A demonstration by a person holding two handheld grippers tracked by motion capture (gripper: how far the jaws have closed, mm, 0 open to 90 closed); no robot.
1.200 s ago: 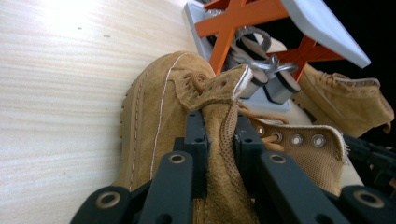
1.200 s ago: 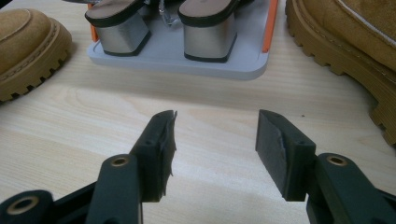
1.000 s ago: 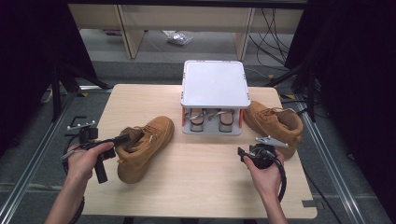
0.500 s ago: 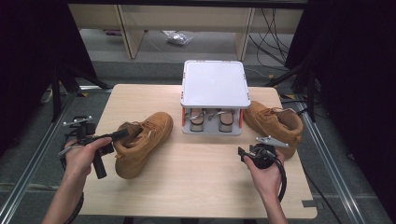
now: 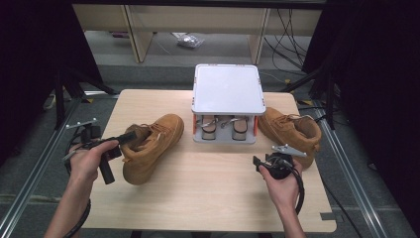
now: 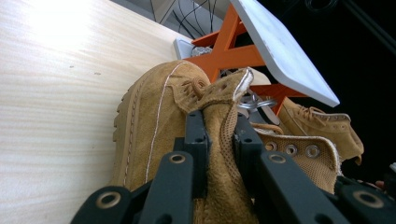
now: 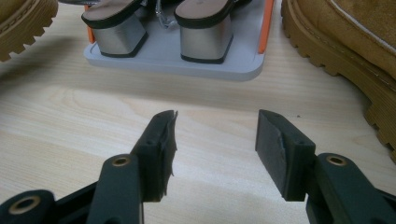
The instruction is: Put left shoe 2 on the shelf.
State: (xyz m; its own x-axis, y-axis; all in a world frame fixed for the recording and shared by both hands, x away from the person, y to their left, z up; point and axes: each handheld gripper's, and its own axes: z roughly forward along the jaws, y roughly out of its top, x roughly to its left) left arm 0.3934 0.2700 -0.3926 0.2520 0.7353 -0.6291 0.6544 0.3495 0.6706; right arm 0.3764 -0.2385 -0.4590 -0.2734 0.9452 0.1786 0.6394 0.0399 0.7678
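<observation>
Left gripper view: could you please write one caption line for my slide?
The left tool is closed on the collar of a tan suede boot on a wooden table, beside an orange-and-white shoe rack.

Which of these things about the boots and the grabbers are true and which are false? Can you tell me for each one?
1. The left gripper is pinching the collar of the left boot. True.
2. The right gripper is holding the right boot. False: its jaws are open with nothing between them, above bare table.
3. A pair of block-heeled shoes sits on the lower shelf of the small rack. True.
4. Both boots are on top of the rack. False: they are on the table, one at each side of the rack.
5. The rack's side supports are green. False: they are orange.
</observation>
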